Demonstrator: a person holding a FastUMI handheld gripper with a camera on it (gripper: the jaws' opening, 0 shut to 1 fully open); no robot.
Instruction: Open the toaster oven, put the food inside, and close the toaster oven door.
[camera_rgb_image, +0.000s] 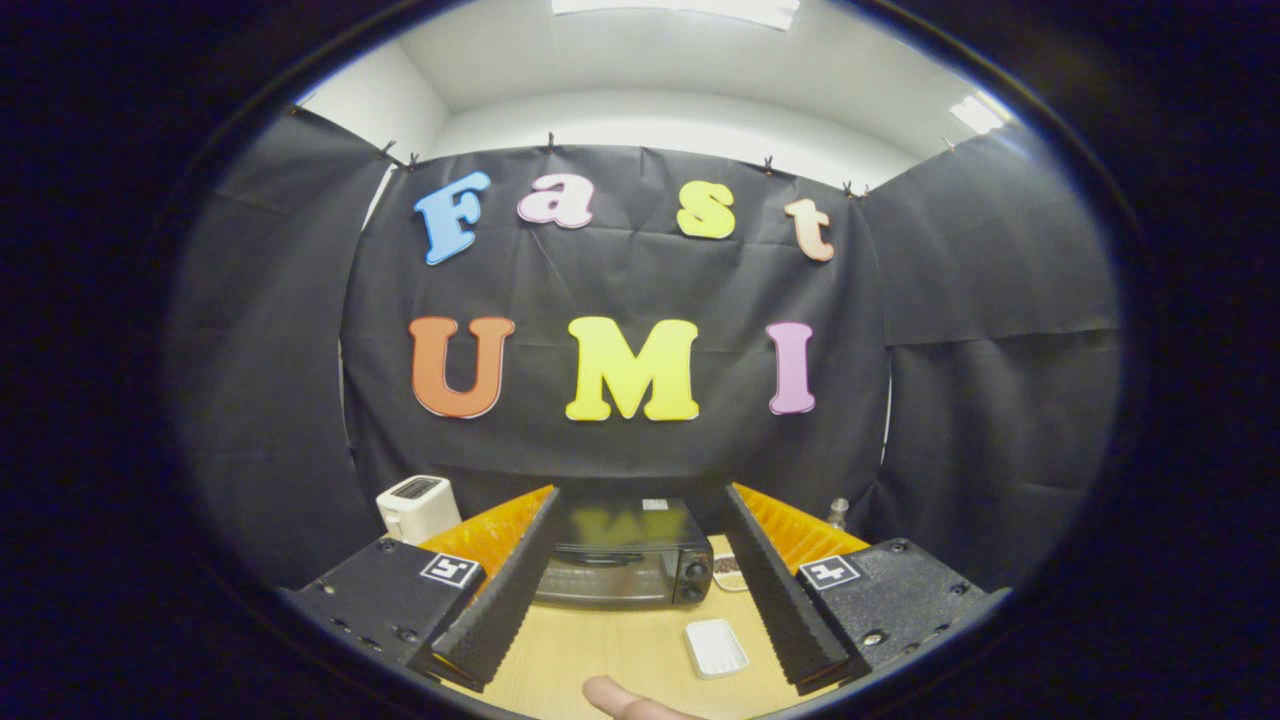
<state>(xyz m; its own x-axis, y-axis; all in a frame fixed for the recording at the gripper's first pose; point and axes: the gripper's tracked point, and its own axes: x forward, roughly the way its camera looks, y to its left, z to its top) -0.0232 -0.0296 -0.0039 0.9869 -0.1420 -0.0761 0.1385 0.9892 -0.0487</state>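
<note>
Gripper view, looking forward along my two fingers: the gripper (640, 600) stands wide open with nothing between the pads, its fingers (505, 590) splayed to either side over a light wooden table (600, 660). Straight ahead, framed between the fingers, I see the toaster oven (620, 555), a dark box with its glass door shut, a handle across the top of the door and two knobs (694, 580) stacked on its right side. It sits at the back of the table against the black cloth wall. Nearer to me, just inside my right finger, lies a small white rectangular tray (716, 647); I cannot tell what it holds. Between that tray and the oven's right side I make out a small round dish (730, 572) with something dark and speckled on it. Left of the oven, beyond my left finger, stands a white pop-up toaster (417, 505). A fingertip (615, 697) shows at the near edge of the table.
</note>
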